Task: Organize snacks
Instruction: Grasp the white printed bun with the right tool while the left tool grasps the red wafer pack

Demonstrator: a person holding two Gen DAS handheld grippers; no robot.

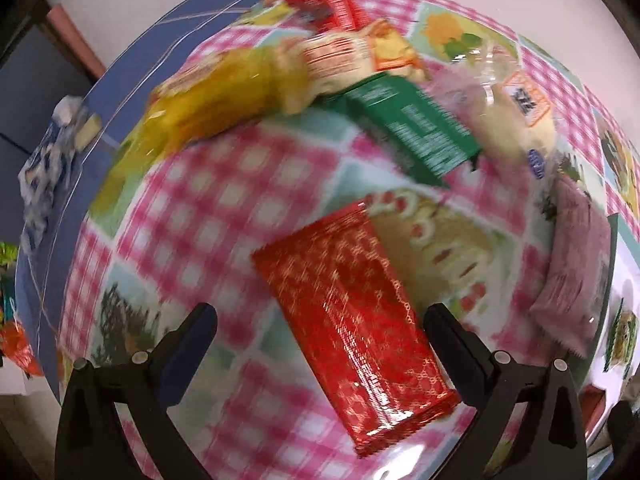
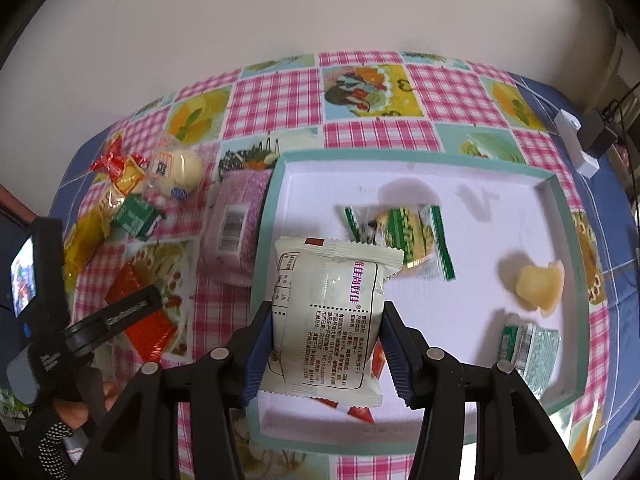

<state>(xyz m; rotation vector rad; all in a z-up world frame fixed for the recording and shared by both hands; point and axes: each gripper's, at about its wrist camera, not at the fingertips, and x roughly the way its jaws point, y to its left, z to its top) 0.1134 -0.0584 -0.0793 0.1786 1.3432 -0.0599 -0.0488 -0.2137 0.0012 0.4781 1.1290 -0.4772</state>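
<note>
The white snack packet (image 2: 328, 320) hangs pinched between the right gripper (image 2: 326, 344) pads, above the near-left corner of the white tray (image 2: 420, 160), where a green-striped cookie packet (image 2: 400, 236), a pale yellow piece (image 2: 538, 284) and a green-and-silver packet (image 2: 528, 348) already lie. Left of the tray on the checked tablecloth (image 2: 280, 92), the red packet (image 1: 352, 316) lies flat between the spread fingers of the left gripper (image 1: 320, 328), which touch nothing. Beyond it sit a green packet (image 1: 416, 128), a yellow bag (image 1: 208, 104) and a pink packet (image 1: 572, 272). The risk, as I judge it: the red packet lies slantwise to the jaws, so closing may pinch one corner and let the slick foil slide away; the white packet, released near the rim, may catch on the tray wall.
</note>
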